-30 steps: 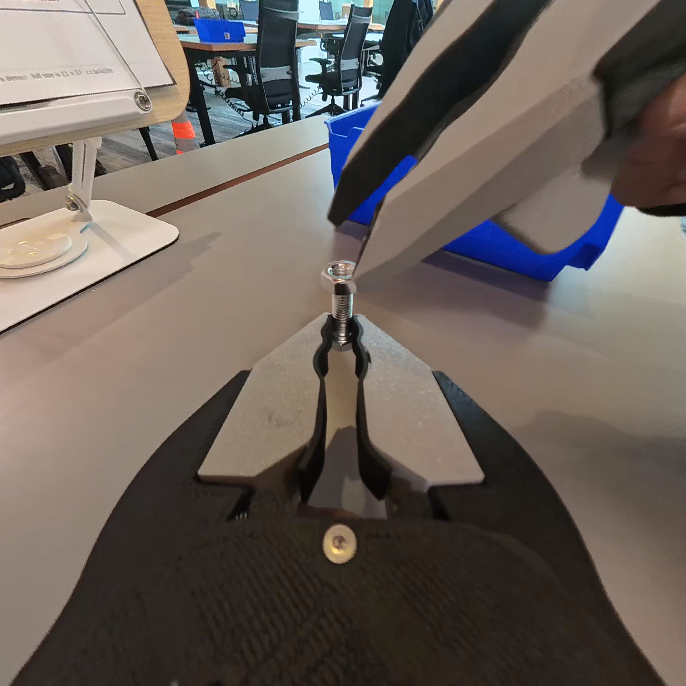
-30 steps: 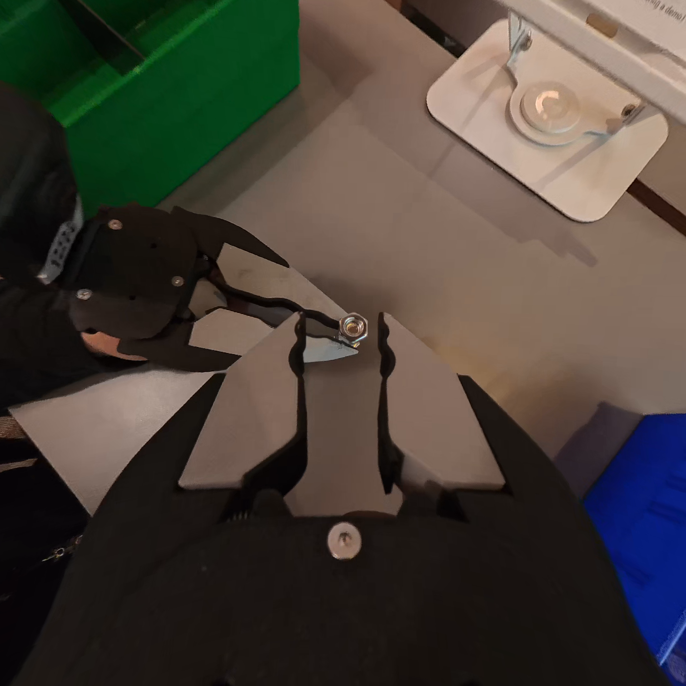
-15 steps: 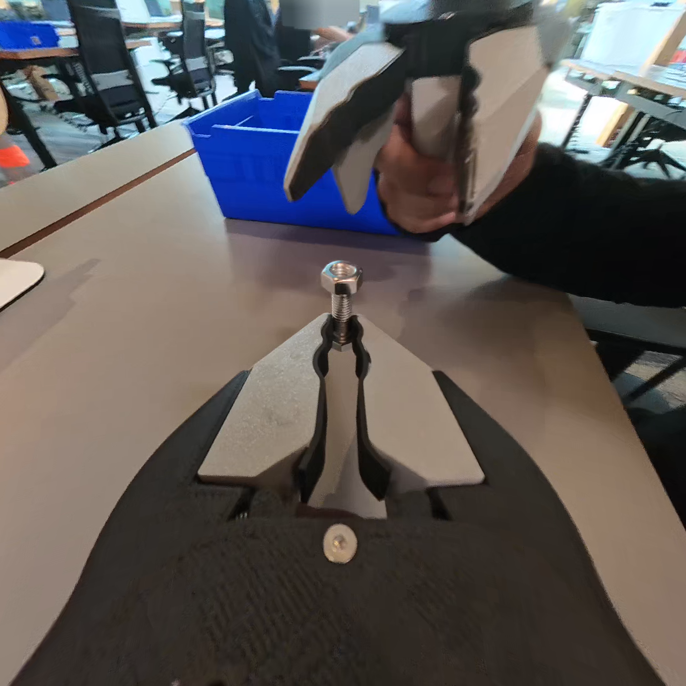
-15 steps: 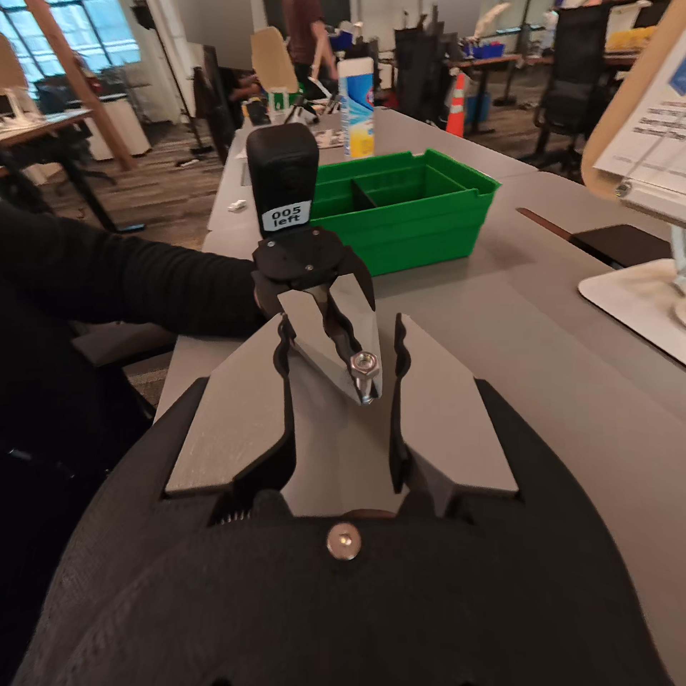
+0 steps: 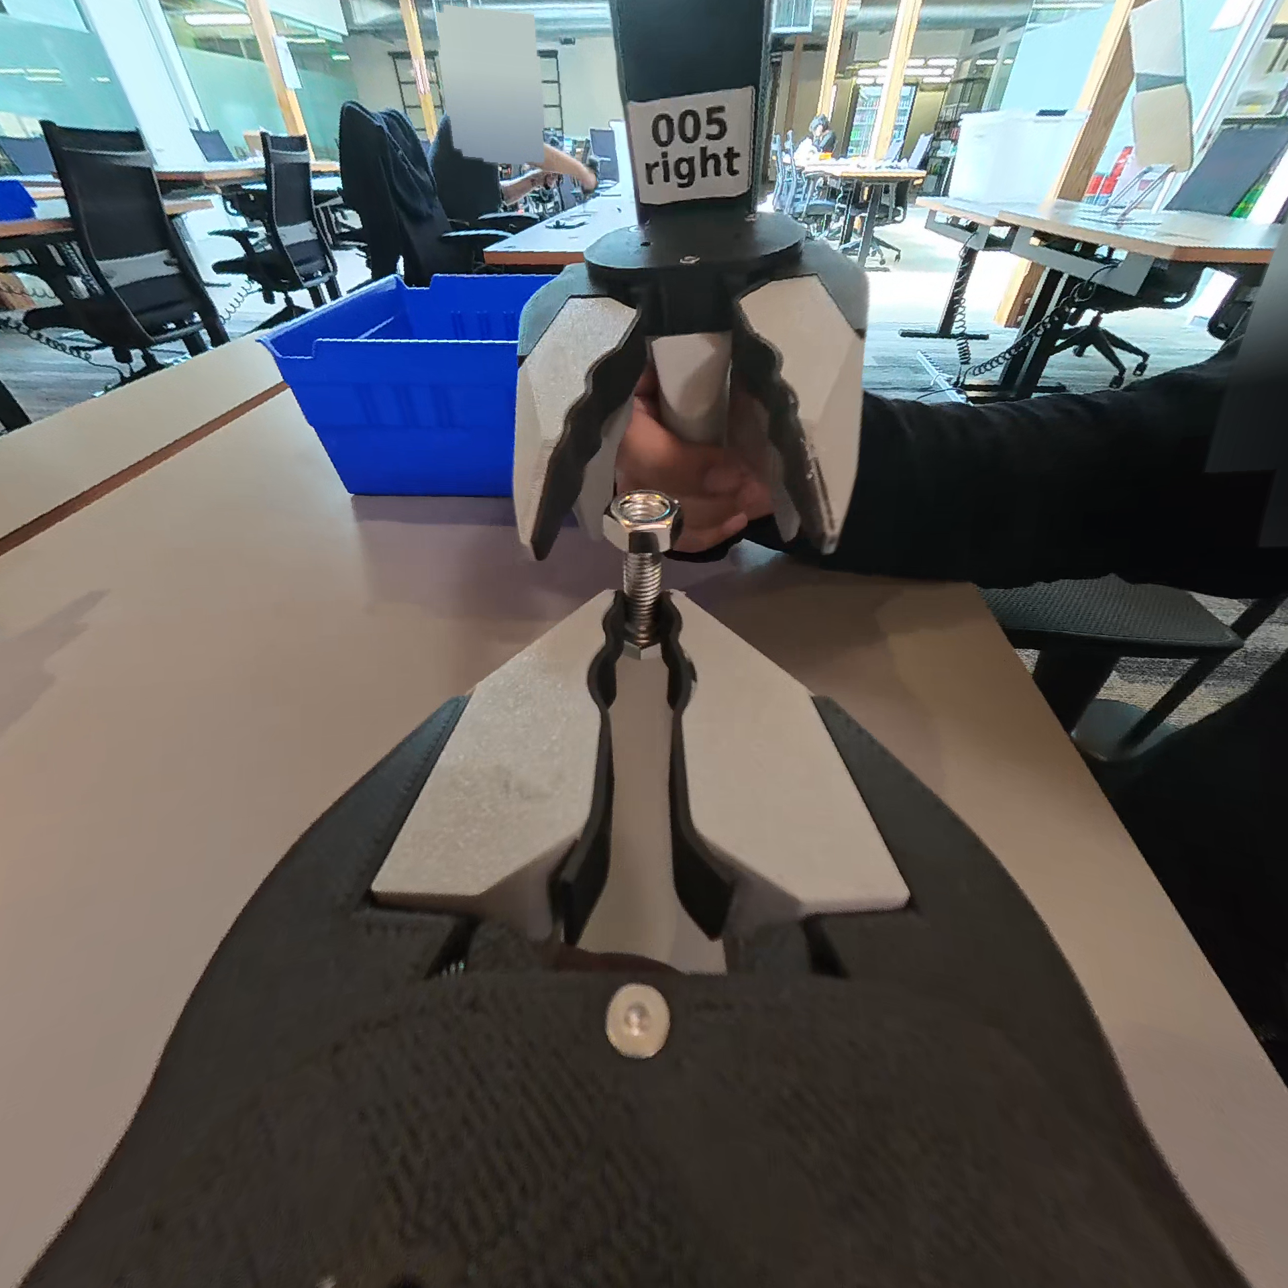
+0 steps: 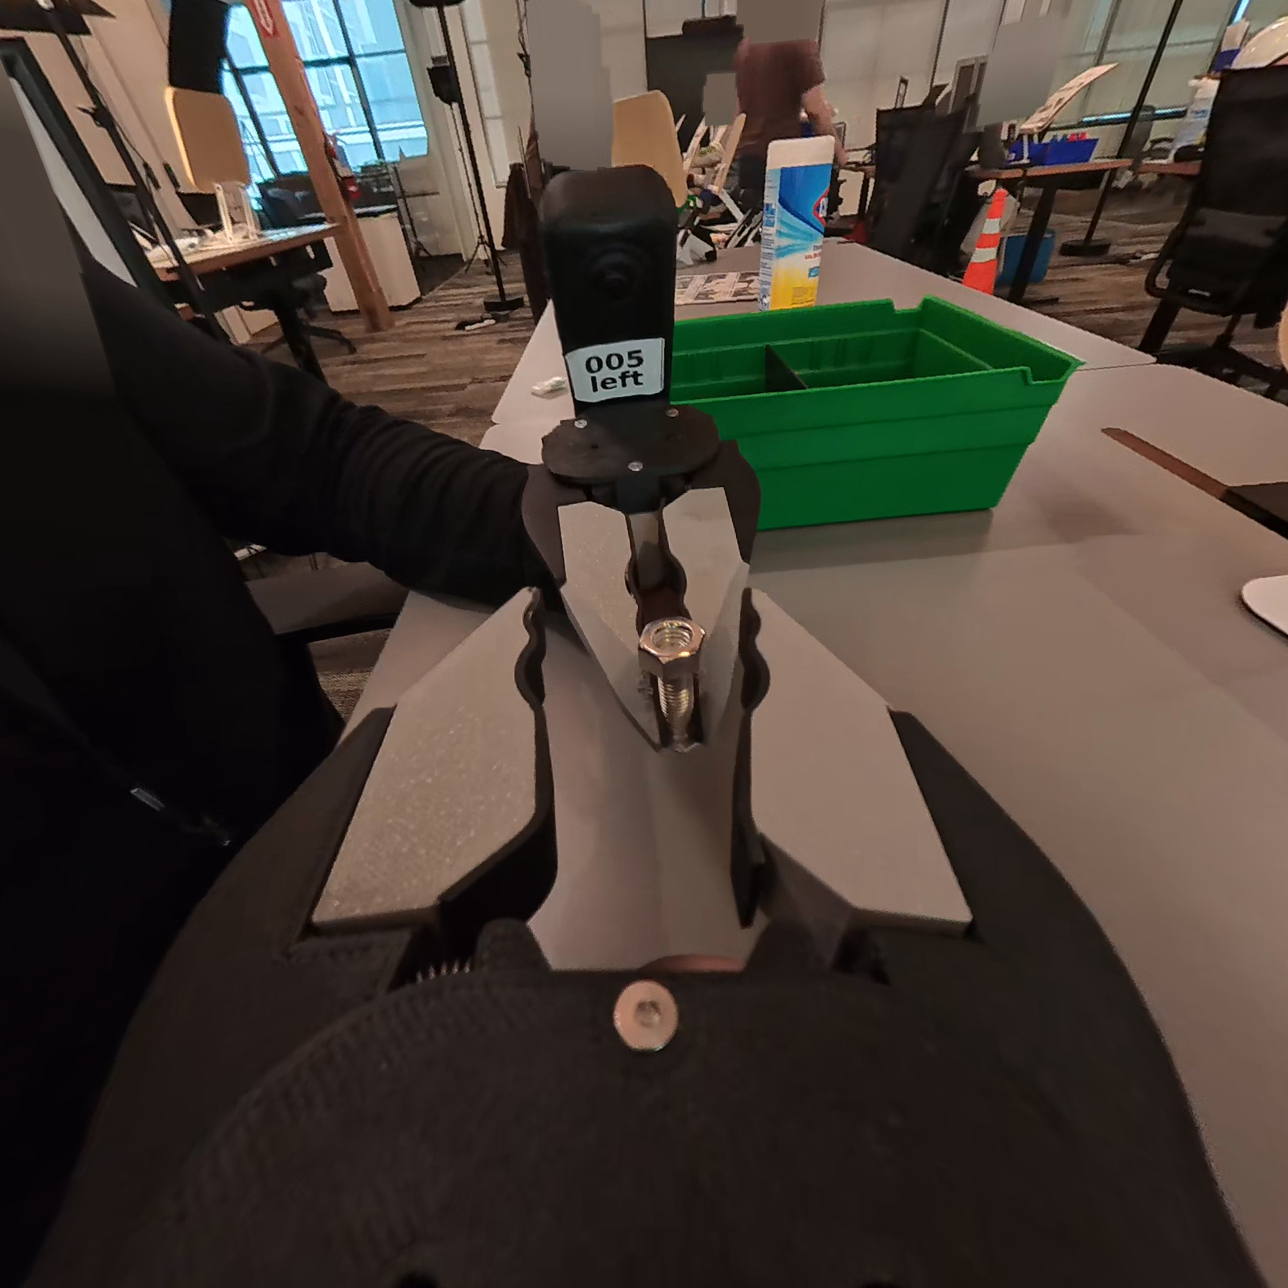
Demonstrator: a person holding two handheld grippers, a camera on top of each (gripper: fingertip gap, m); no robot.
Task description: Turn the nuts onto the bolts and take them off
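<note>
The left tool [image 5: 640, 631] is clamped on the lower shank of an upright silver threaded steel bolt [image 5: 640, 592]; a shiny hexagonal steel nut [image 5: 641, 523] sits at its 12 o'clock end. The right tool [image 6: 641, 669] stands apart around the nut, probably not touching; small, stiff and slippery, it is best pinched across opposite flats. The blue plastic bin [image 5: 411, 390] rests on the grey desk [image 5: 209, 627] at 11 o'clock.

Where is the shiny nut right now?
The nut sits at the top end of the bolt, which the left tongs pinch near its head. The open right tongs face it, not touching.
</note>
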